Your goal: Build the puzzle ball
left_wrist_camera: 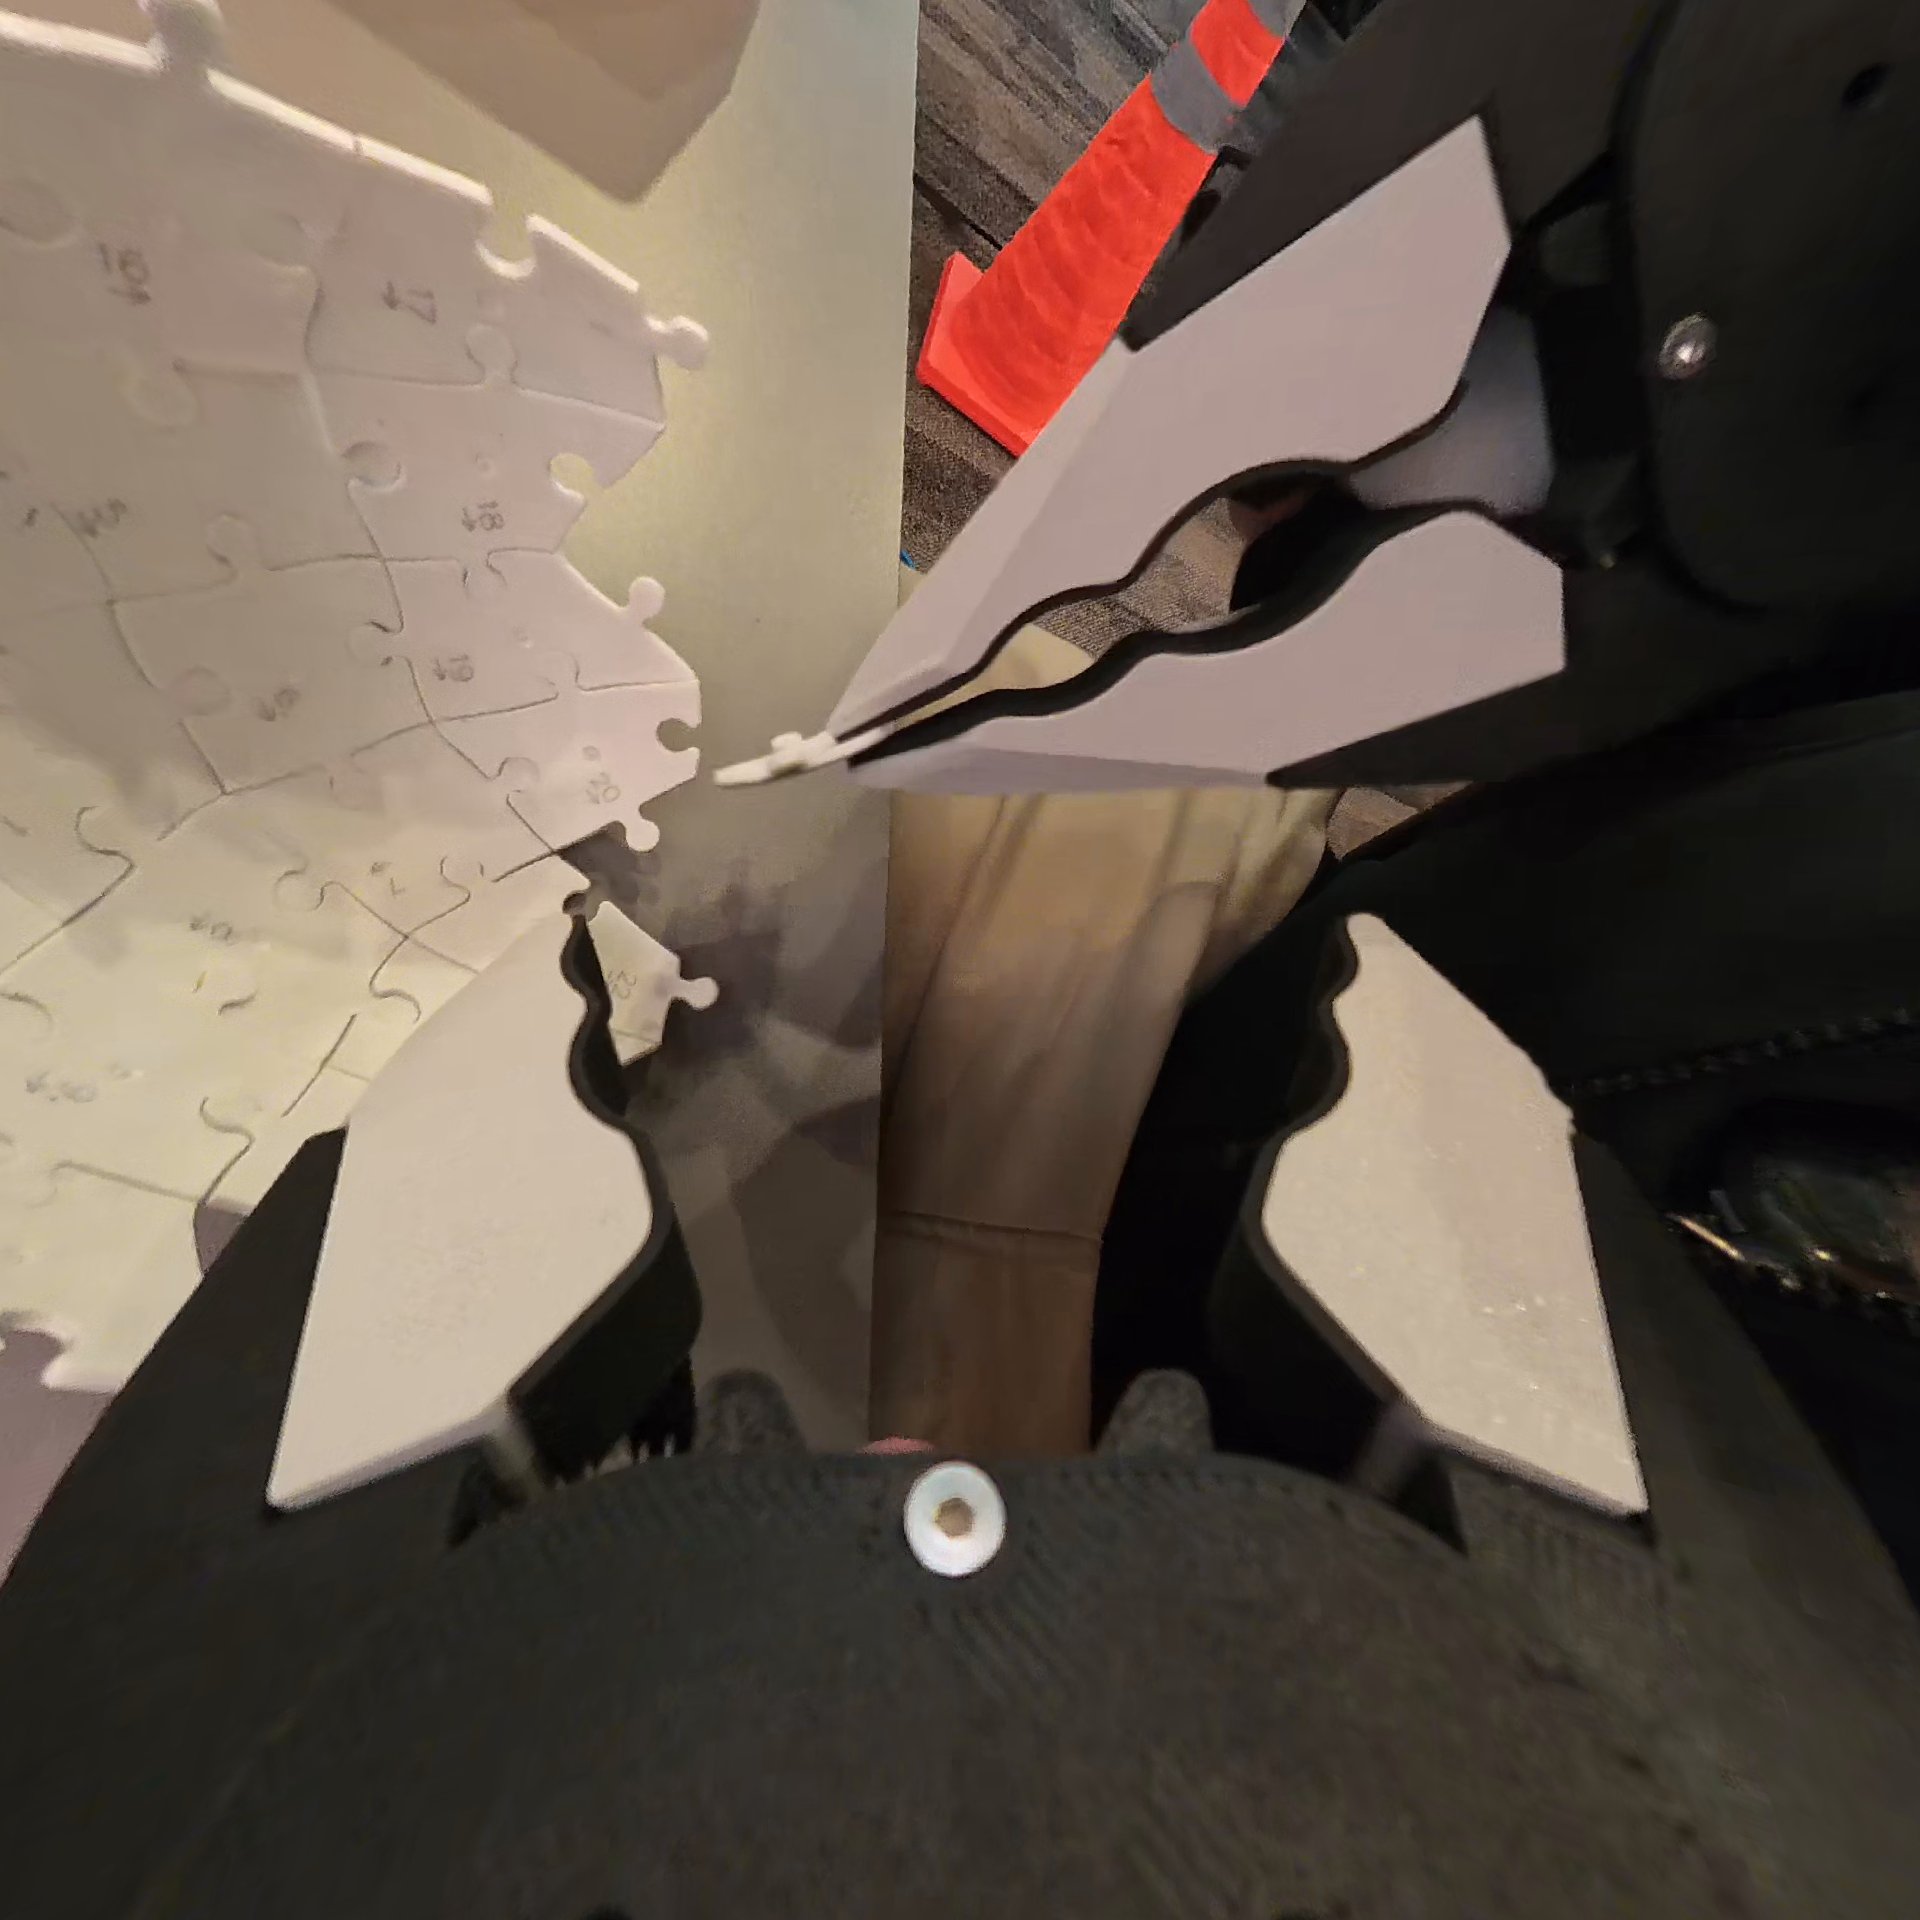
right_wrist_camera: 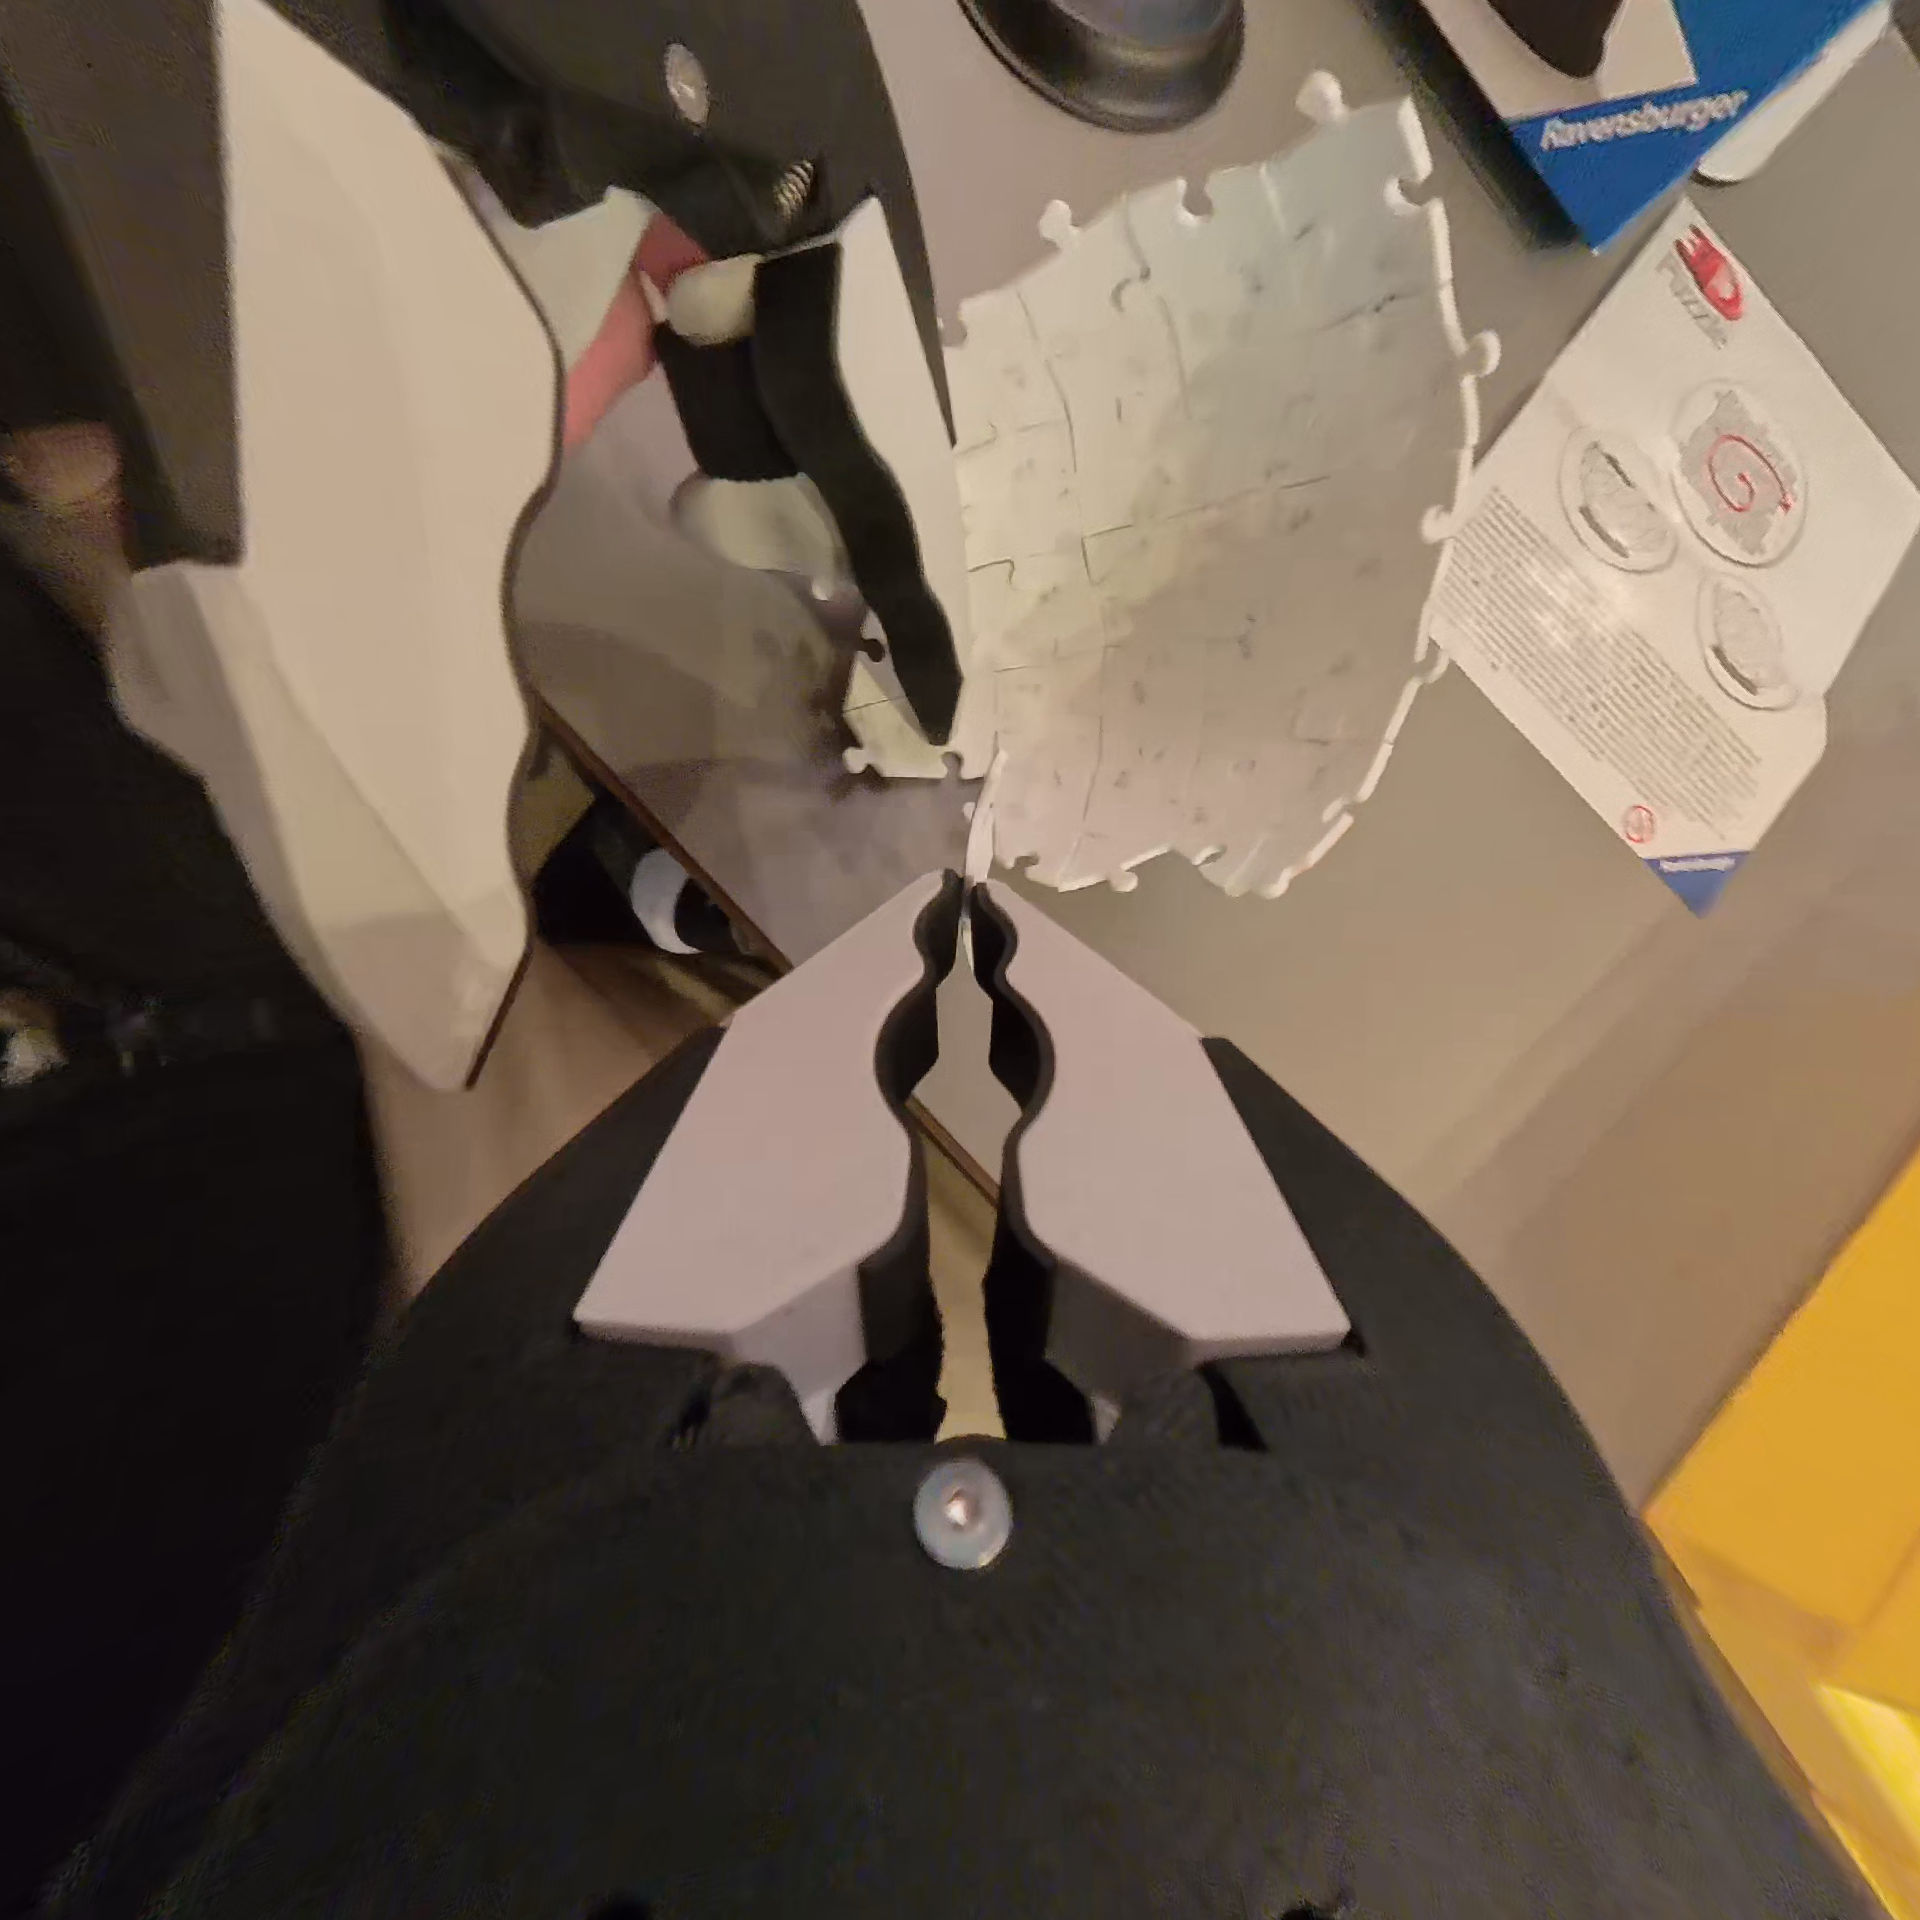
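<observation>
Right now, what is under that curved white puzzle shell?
Beneath the puzzle shell only grey tabletop shows around its rim, plus an instruction sheet beside it. Whatever lies directly under the shell is covered.

Orange cone (left_wrist_camera: 1081, 239) on grey carpet (left_wrist_camera: 977, 125); yellow bin (right_wrist_camera: 1808, 1455) beside the table (right_wrist_camera: 1455, 1039).

I read this as an office or lab test area: a plain grey bench (right_wrist_camera: 1351, 1039), dark patterned carpet (left_wrist_camera: 997, 135) below its edge, an orange safety cone (left_wrist_camera: 1070, 260) on that carpet, a yellow bin (right_wrist_camera: 1808, 1455) by the bench's corner
</observation>
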`<state>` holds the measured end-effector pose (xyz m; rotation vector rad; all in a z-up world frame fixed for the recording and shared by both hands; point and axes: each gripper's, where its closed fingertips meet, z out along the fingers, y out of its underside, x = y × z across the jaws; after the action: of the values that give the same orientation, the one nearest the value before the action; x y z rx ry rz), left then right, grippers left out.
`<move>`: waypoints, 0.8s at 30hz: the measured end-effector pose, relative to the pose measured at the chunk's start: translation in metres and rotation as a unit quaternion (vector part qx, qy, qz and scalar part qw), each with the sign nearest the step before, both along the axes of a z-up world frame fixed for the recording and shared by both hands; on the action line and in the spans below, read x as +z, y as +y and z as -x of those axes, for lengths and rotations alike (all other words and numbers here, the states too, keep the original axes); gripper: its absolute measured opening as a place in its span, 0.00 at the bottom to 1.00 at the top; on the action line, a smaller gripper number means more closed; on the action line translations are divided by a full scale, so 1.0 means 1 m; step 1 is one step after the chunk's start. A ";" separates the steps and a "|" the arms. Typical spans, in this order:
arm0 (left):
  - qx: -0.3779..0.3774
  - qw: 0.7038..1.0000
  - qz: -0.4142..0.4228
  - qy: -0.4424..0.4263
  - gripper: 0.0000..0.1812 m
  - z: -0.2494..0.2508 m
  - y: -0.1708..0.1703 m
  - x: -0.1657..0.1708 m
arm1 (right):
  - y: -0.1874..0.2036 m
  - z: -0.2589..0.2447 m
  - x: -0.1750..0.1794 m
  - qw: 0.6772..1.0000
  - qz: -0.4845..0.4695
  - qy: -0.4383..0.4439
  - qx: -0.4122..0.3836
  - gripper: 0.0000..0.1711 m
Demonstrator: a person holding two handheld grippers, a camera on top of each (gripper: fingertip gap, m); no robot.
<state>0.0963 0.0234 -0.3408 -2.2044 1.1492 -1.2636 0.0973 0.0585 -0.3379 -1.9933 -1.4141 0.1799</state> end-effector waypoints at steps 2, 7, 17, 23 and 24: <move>0.004 1.000 0.005 -0.006 0.70 -0.003 -0.001 0.001 | 0.004 0.002 0.000 1.000 -0.013 -0.012 -0.019 0.00; 0.018 1.000 0.014 -0.019 0.73 -0.010 -0.002 0.004 | 0.008 -0.002 -0.016 0.997 -0.007 -0.057 -0.046 0.00; 0.010 0.998 0.032 -0.057 0.75 -0.013 -0.009 0.010 | 0.009 -0.001 -0.021 0.997 -0.002 -0.051 -0.058 0.00; 0.009 0.998 0.032 -0.060 0.74 -0.013 -0.009 0.010 | 0.007 0.007 -0.026 0.997 0.020 -0.036 -0.058 0.03; 0.010 0.998 0.034 -0.060 0.74 -0.013 -0.009 0.009 | 0.007 0.007 -0.028 0.997 0.026 -0.032 -0.061 0.05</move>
<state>0.1090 0.0143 -0.3314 -2.1485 1.0514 -1.4248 0.0901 0.0657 -0.3655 -2.1383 -1.3346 0.0991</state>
